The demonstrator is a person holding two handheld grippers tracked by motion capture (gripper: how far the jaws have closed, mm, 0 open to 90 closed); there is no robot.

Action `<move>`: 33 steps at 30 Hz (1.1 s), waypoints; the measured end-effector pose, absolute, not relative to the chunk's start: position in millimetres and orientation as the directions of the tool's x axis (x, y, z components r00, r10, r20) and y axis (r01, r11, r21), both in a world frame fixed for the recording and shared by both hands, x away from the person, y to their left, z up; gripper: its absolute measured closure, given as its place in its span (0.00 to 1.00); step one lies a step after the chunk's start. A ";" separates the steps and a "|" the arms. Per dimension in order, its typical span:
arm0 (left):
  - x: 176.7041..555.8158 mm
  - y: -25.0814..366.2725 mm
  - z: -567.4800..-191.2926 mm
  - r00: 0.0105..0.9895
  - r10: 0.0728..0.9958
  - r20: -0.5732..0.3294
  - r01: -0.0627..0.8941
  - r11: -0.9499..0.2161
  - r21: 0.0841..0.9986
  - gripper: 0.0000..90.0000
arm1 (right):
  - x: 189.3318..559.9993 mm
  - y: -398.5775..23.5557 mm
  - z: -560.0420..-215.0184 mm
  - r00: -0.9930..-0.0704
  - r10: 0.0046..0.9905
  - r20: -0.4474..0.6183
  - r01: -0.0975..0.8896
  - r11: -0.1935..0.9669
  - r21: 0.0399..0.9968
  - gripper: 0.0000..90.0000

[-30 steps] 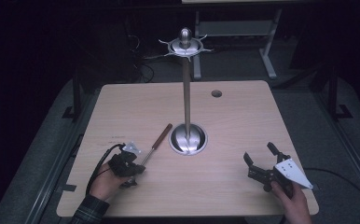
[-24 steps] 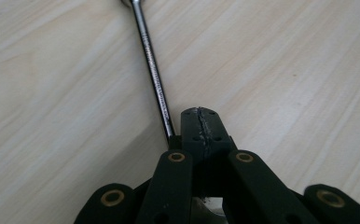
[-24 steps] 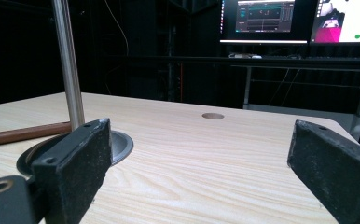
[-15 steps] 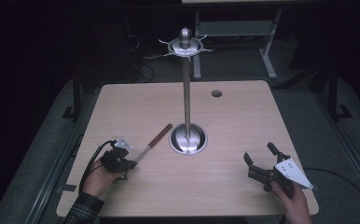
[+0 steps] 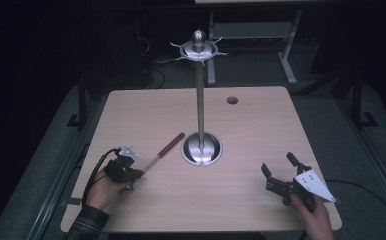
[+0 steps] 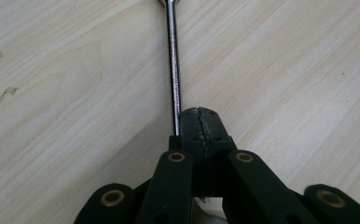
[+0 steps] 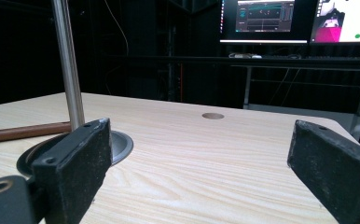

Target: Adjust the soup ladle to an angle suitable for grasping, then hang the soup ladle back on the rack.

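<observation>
We are seeing left gripper (image 5: 131, 175) pinching long metal-shafted, brown wooden-handled utensil (image 5: 162, 152) at near-left table, off-centre, risking slipping and swinging into tall steel hook stand (image 5: 200, 107). Right gripper (image 5: 279, 175) gaping wide, empty.

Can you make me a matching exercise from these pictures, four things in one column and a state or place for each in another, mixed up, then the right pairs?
Things
1. left gripper
2. right gripper
3. stand
4. tool

States
A. upright at the table's middle
B. jaws wide apart
C. lying flat, brown handle toward the stand
D. jaws closed beside a metal shaft

Pairs: 1-D, 2-B, 3-A, 4-C
</observation>
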State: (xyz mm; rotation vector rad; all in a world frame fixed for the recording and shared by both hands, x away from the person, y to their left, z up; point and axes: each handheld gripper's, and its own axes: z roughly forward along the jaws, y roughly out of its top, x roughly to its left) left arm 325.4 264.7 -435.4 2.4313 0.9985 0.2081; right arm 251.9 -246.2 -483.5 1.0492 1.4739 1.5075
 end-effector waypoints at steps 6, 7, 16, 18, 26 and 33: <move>325.6 264.0 -429.3 0.713 0.696 -0.089 0.622 -0.568 0.538 0.97 | 252.1 -246.2 -483.5 -0.368 0.929 0.044 0.023 -0.039 0.999 0.07; 326.6 263.3 -427.6 0.717 0.692 -0.087 0.618 -0.572 0.539 0.97 | 252.1 -246.0 -483.5 -0.368 0.929 0.043 0.022 -0.038 0.999 0.07; 342.4 256.1 -416.3 0.714 0.688 -0.130 0.629 -0.549 0.550 0.82 | 252.4 -245.6 -483.5 -0.367 0.929 0.043 0.022 -0.038 0.999 0.07; 349.1 253.6 -413.3 0.723 0.678 -0.134 0.625 -0.559 0.544 0.80 | 252.4 -245.6 -483.5 -0.367 0.929 0.043 0.021 -0.037 0.999 0.07; 372.7 240.8 -403.8 0.731 0.668 -0.135 0.611 -0.555 0.564 0.72 | 252.4 -245.5 -483.5 -0.367 0.929 0.042 0.021 -0.037 0.999 0.07; 394.2 220.5 -406.7 0.756 0.651 -0.071 0.583 -0.620 0.526 0.70 | 252.4 -245.5 -483.5 -0.366 0.930 0.043 0.021 -0.038 0.999 0.07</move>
